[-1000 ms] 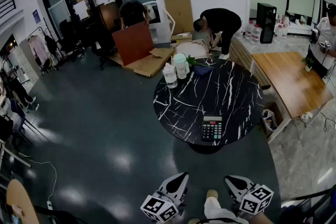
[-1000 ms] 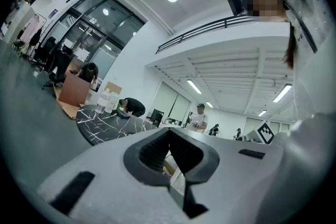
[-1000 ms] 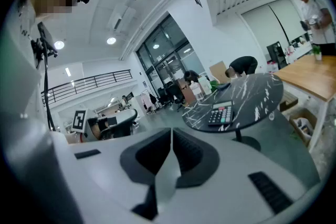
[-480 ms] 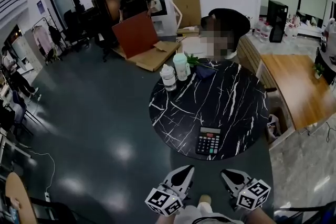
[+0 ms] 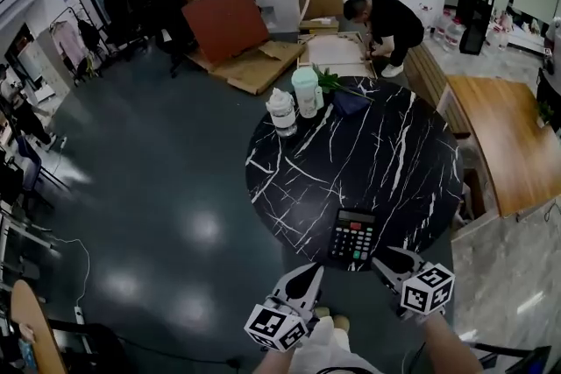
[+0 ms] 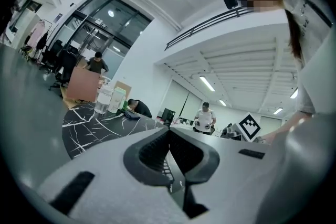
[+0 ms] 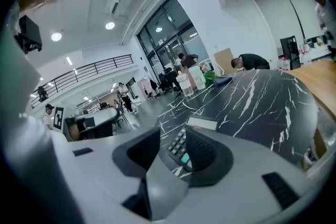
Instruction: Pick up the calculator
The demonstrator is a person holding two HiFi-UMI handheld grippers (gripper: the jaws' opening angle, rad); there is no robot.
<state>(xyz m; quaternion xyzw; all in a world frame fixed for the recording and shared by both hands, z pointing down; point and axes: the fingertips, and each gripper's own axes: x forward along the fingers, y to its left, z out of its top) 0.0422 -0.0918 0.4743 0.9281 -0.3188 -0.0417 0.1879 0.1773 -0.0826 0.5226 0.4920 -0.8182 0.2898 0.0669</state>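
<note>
The calculator (image 5: 352,238), black with coloured keys, lies flat at the near edge of the round black marble table (image 5: 386,153). My right gripper (image 5: 387,258) hovers just right of and below it, at the table rim, with its jaws opening. In the right gripper view the calculator (image 7: 185,145) shows through the gap ahead of the right gripper (image 7: 176,136); the pads do not touch it. My left gripper (image 5: 304,279) is shut and empty, over the floor short of the table edge. In the left gripper view its tips (image 6: 169,132) meet.
A clear bottle (image 5: 281,112), a pale green cup (image 5: 304,92) and a dark pouch (image 5: 351,103) stand at the table's far side. A wooden table (image 5: 508,144) is at the right. Cardboard (image 5: 254,66) lies on the floor beyond, near a bending person (image 5: 386,17).
Both grippers have come forward to the table's near edge and the calculator sits closer. The right jaws, shut before, now stand apart.
</note>
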